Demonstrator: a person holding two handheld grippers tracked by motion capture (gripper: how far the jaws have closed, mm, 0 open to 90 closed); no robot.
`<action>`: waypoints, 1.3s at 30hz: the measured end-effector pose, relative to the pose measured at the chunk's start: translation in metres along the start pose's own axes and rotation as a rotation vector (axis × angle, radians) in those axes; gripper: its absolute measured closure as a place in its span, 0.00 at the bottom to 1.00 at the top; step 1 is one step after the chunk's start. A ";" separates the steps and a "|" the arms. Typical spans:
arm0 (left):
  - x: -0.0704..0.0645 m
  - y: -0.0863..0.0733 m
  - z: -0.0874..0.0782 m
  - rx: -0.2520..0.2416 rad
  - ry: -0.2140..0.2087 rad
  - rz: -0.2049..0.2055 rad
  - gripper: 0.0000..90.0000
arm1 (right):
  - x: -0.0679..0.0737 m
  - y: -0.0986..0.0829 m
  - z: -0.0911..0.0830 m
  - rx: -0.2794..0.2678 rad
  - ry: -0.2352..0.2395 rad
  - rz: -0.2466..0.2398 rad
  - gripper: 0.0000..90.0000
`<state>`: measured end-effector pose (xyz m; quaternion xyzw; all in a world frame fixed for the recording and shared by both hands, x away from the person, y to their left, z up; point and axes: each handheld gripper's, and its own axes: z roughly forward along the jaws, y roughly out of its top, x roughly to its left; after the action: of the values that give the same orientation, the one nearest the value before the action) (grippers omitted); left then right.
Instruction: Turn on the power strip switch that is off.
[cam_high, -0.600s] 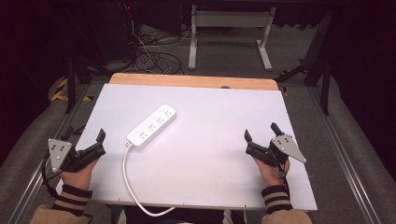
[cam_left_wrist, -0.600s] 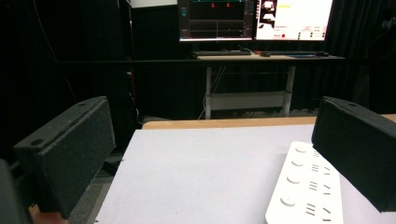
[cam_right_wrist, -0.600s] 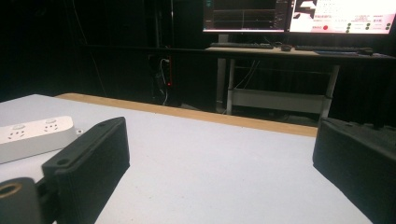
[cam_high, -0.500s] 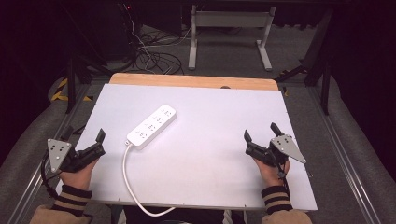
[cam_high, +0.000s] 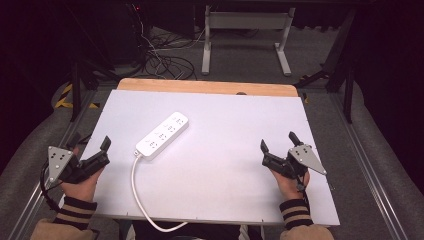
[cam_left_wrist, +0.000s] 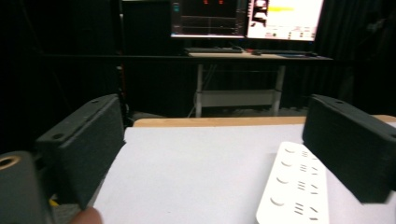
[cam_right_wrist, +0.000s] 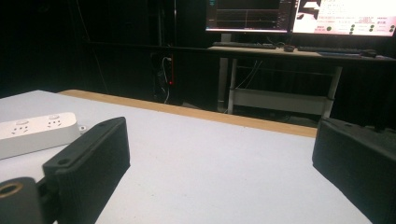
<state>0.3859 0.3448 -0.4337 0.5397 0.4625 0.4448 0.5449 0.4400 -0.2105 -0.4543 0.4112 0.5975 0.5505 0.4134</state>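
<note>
A white power strip (cam_high: 162, 136) lies at an angle on the left half of the white table (cam_high: 225, 150). Its white cable (cam_high: 137, 195) runs off the near edge. My left gripper (cam_high: 90, 143) rests at the table's left edge, open and empty, a short way left of the strip. In the left gripper view the jaws (cam_left_wrist: 217, 123) stand wide apart, with the power strip (cam_left_wrist: 294, 186) ahead by the right jaw. My right gripper (cam_high: 278, 142) sits near the right front of the table, open and empty. In the right gripper view (cam_right_wrist: 219, 140) the power strip (cam_right_wrist: 32, 133) lies far off to the left.
A wooden strip (cam_high: 207, 87) borders the table's far edge. Beyond it are tangled cables (cam_high: 165, 62) on the floor and a desk frame (cam_high: 245, 30). Lit monitors (cam_left_wrist: 247, 16) stand on that desk. Metal rails (cam_high: 365, 165) run along both sides of the table.
</note>
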 end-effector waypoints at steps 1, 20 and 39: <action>0.000 0.001 -0.001 0.003 -0.016 0.003 0.26 | 0.000 0.000 0.000 0.001 -0.001 -0.001 0.05; 0.008 0.020 -0.001 0.078 -0.090 0.059 1.00 | 0.001 0.000 -0.002 0.005 -0.002 -0.007 0.05; -0.014 0.049 0.053 0.294 -0.211 0.170 1.00 | -0.002 0.000 -0.003 0.005 -0.008 0.004 0.05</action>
<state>0.4359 0.3230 -0.3848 0.6942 0.4156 0.3578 0.4662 0.4378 -0.2132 -0.4539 0.4156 0.5964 0.5482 0.4136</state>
